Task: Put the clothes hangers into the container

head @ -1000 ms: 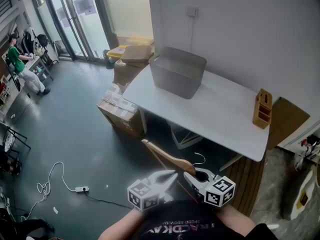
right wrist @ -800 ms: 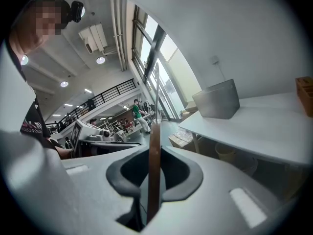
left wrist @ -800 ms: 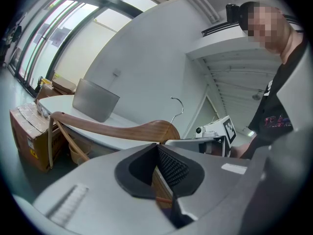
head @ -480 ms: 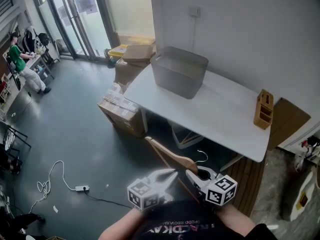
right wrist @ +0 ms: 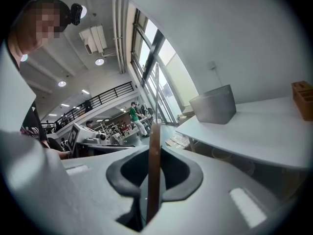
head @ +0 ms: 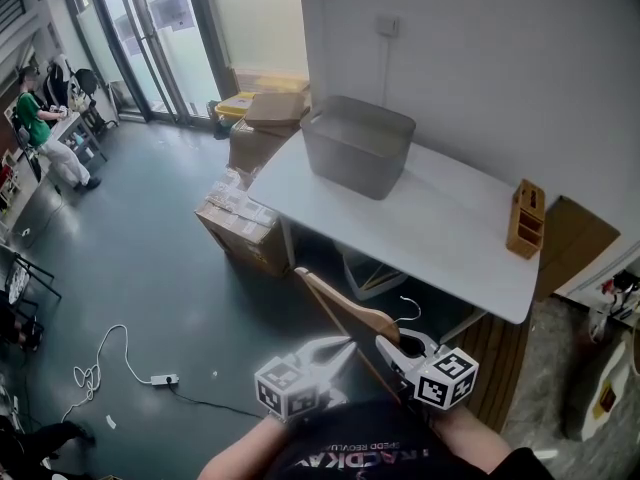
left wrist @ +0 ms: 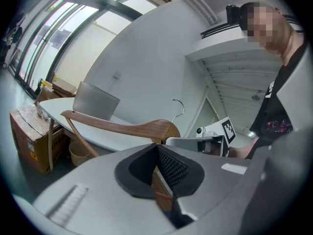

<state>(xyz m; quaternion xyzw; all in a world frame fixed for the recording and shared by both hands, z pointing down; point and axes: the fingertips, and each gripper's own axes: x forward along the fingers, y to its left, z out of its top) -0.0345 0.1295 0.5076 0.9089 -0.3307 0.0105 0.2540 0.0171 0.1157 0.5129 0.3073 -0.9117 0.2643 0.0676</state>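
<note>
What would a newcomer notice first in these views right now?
First, the wooden hanger low in the head view, clamped by both the left gripper and the right gripper just short of the white table. Next, the grey container on the table's far left end, and a small wooden box near its right end.

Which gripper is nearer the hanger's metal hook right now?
Right. The right gripper clamps the hanger just beside the hook; the left gripper clamps the wood farther to the hook's left.
</note>
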